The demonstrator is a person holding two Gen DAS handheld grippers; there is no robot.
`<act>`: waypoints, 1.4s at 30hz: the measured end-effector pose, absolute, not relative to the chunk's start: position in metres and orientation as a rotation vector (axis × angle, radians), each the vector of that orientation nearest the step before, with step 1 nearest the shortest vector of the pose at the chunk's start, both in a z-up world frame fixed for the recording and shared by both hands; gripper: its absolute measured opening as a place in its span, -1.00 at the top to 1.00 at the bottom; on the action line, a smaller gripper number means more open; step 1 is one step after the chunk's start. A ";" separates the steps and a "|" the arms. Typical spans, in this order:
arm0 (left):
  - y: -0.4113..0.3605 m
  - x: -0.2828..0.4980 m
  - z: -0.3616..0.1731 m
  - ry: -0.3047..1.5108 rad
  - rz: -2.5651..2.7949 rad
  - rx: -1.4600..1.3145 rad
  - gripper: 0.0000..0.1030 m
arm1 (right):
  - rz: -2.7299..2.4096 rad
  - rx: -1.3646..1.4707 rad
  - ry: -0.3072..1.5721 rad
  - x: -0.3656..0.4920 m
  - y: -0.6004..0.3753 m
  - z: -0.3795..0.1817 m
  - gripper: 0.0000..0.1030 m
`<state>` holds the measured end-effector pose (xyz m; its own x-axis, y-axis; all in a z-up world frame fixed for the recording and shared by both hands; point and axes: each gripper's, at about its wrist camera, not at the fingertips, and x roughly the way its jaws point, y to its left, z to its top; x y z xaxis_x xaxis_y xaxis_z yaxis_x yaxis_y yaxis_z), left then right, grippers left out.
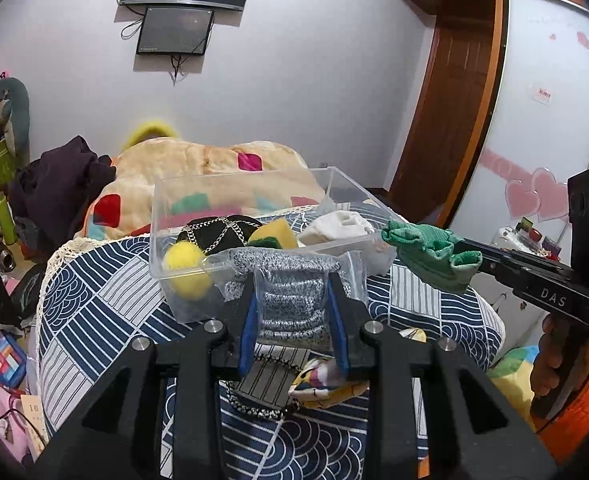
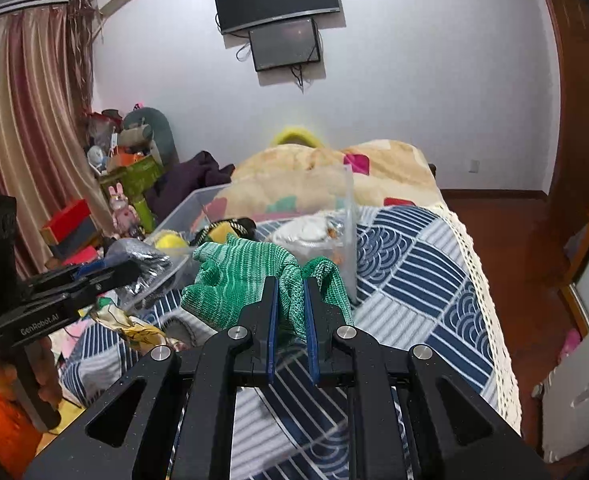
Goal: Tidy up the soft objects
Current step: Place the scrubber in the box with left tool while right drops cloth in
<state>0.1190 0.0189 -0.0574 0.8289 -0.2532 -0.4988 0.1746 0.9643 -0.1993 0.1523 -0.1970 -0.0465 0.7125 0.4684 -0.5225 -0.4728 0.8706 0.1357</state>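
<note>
My left gripper [image 1: 293, 280] is shut on a grey knit glove in a clear plastic bag [image 1: 290, 300], held at the near rim of a clear plastic bin [image 1: 166, 196] on the bed. The bin holds a yellow felt ball [image 1: 184, 266], a black cap with chains [image 1: 218, 234], a yellow sponge [image 1: 276, 234] and a white cloth [image 1: 336, 226]. My right gripper [image 2: 290, 280] is shut on a green knit glove [image 2: 238, 280], held above the bed right of the bin; it also shows in the left wrist view [image 1: 430, 254].
A navy and white patterned bedspread [image 2: 414, 264] covers the bed. A colourful scarf [image 1: 326, 384] and a beaded black item [image 1: 262, 396] lie on it under my left gripper. A beige blanket [image 1: 198, 164] is heaped behind the bin. Clutter stands left of the bed.
</note>
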 end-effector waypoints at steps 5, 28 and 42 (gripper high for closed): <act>0.017 0.130 -0.071 0.586 -0.220 -0.144 0.39 | 0.534 -0.022 0.590 0.155 -0.188 -0.051 0.79; 0.026 0.133 -0.048 0.506 -0.180 -0.173 0.39 | 0.628 -0.106 0.695 0.149 -0.160 -0.089 0.79; 0.046 0.149 -0.034 0.471 -0.113 -0.162 0.39 | 0.604 -0.136 0.683 0.166 -0.160 -0.070 -0.42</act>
<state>0.1485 0.0462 -0.0341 0.8853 -0.1456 -0.4417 0.0708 0.9809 -0.1813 0.1663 -0.1605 -0.0697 0.6125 0.4790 -0.6288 -0.5656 0.8213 0.0747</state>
